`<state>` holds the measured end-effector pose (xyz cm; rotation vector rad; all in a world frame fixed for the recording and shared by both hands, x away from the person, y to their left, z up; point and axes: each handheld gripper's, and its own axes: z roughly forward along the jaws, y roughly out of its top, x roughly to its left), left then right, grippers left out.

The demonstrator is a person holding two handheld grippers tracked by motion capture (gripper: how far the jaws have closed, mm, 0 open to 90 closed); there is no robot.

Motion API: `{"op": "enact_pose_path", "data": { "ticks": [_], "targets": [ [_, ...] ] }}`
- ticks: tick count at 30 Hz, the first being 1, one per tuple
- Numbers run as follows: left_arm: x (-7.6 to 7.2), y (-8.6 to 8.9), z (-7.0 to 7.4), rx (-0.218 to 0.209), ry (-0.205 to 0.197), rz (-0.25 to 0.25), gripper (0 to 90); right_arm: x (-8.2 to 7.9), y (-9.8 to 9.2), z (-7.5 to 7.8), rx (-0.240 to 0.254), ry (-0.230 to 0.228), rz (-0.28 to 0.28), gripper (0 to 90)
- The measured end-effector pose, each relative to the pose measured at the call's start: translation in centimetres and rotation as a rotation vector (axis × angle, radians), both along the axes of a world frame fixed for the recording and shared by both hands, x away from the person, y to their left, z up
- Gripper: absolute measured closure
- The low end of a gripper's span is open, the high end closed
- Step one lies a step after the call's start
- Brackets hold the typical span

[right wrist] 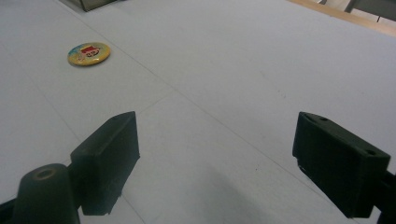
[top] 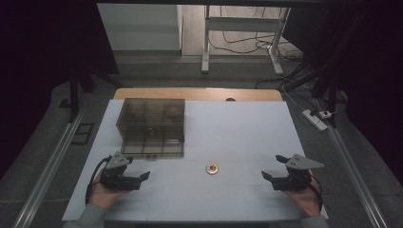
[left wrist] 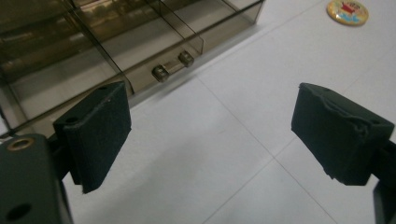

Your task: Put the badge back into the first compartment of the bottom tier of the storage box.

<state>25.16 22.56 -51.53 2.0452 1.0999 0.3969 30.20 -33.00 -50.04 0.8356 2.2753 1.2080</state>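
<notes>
L gripper (top: 143, 176) & R gripper (top: 267, 175) rest wide open, empty, flanking badge (top: 212, 168) on table (top: 247, 128) near open box (top: 151, 127), prob. staged for a pick.

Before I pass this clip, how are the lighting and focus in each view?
High view: dim, surroundings nearly black, the small badge too small to read. Left gripper view: the smoky box catches soft reflections, and the left tool is near and slightly soft. Right gripper view: even light, badge crisp, the right tool casts a faint shadow.
</notes>
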Motion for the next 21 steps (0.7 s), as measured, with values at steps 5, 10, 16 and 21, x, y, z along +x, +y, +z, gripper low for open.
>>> {"op": "enact_pose_path", "data": {
  "ticks": [5, 10, 16, 21],
  "targets": [
    [0.21, -0.19, -0.13, 0.010, 0.005, -0.002, 12.4, 0.23, 0.01, -0.30, -0.006, 0.022, 0.001, 14.3],
    [0.22, -0.07, -0.10, 0.007, 0.000, 0.013, 12.4, 0.19, -0.04, -0.41, -0.005, 0.022, -0.004, 14.9],
    [0.30, -0.19, -0.06, 0.009, -0.001, 0.011, 12.4, 0.22, -0.09, -0.42, -0.005, 0.025, -0.008, 15.0],
    [0.38, -0.43, 0.12, 0.010, -0.006, 0.006, 12.4, 0.16, -0.11, -0.45, -0.003, 0.031, -0.009, 15.2]
  ]
}}
